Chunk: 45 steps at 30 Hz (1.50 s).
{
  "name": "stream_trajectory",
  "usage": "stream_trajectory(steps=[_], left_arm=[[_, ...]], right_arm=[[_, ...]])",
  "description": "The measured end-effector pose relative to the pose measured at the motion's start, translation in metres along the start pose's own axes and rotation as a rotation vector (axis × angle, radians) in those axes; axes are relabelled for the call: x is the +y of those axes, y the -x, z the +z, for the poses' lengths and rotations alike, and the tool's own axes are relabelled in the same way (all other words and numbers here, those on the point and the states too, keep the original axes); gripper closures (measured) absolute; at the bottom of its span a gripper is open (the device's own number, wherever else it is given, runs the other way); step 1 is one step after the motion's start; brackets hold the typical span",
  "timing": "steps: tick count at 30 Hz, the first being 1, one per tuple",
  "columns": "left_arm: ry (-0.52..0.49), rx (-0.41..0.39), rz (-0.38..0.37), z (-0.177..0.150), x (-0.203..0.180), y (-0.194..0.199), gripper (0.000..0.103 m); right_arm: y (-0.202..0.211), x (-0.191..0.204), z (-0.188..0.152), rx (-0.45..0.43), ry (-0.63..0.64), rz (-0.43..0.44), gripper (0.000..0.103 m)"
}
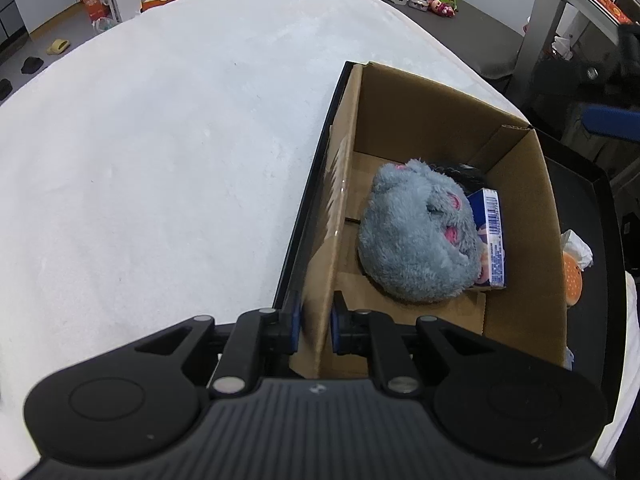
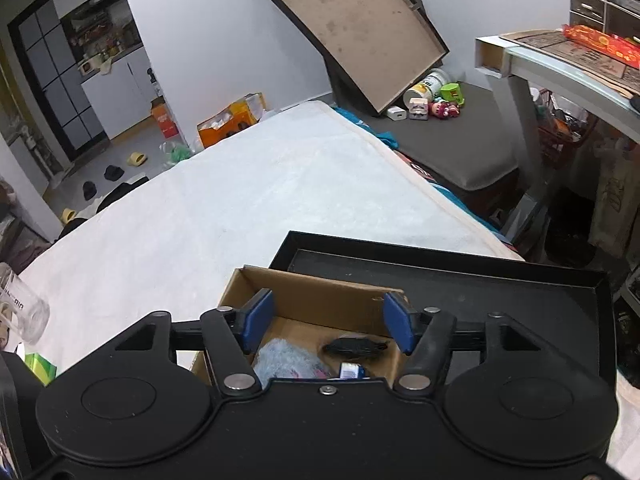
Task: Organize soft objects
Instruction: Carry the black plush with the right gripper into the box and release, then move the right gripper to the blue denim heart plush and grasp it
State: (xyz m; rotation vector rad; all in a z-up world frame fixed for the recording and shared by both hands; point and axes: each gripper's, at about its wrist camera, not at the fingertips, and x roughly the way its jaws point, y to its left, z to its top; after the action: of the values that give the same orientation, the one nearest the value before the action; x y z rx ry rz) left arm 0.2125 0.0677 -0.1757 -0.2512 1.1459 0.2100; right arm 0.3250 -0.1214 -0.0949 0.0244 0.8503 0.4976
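A cardboard box [image 1: 516,208] stands in a black tray [image 1: 600,248] on the white bed. Inside lie a grey plush toy [image 1: 412,236] with pink ears, a small blue-and-white carton [image 1: 491,240] and a dark object [image 1: 464,171]. My left gripper [image 1: 315,330] is shut on the box's left wall near its front corner. My right gripper [image 2: 328,326] is open and empty above the box [image 2: 320,300]; the plush [image 2: 288,362], the dark object [image 2: 356,347] and the carton [image 2: 352,371] show between its fingers. An orange spotted plush [image 1: 573,276] lies in the tray outside the box.
The white blanket [image 1: 160,152] covers the bed to the left and beyond. The tray [image 2: 480,268] sits at the bed's right edge. A glass jar [image 2: 20,308] and a green pack [image 2: 38,366] lie at far left. A desk [image 2: 560,76] and floor clutter stand beyond.
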Motion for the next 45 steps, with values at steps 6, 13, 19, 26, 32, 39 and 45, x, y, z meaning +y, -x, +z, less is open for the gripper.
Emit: stream_trajectory(steps=[6, 13, 19, 26, 32, 39, 45], left_arm=[[-0.001, -0.007, 0.010, 0.003, -0.007, 0.004, 0.084], [0.029, -0.035, 0.012, 0.000, -0.010, 0.012, 0.067], [0.022, -0.053, 0.035, -0.003, -0.014, 0.020, 0.058], [-0.001, -0.063, 0.040, -0.006, -0.022, 0.025, 0.057], [-0.009, -0.047, 0.030, -0.006, -0.026, 0.026, 0.057], [-0.013, -0.050, 0.046, -0.007, -0.030, 0.028, 0.056], [-0.023, -0.044, 0.071, -0.008, -0.035, 0.027, 0.044]], right_arm=[[0.010, -0.010, -0.011, 0.019, -0.020, -0.023, 0.030], [0.024, -0.020, -0.030, 0.029, -0.055, -0.065, 0.020], [0.034, -0.031, -0.046, 0.034, -0.057, -0.106, 0.020], [0.042, -0.048, -0.059, 0.043, -0.094, -0.127, 0.019], [0.047, -0.061, -0.071, 0.074, -0.102, -0.135, 0.019], [0.054, -0.083, -0.092, 0.071, -0.134, -0.122, 0.017], [0.053, -0.101, -0.114, 0.095, -0.173, -0.116, 0.014]])
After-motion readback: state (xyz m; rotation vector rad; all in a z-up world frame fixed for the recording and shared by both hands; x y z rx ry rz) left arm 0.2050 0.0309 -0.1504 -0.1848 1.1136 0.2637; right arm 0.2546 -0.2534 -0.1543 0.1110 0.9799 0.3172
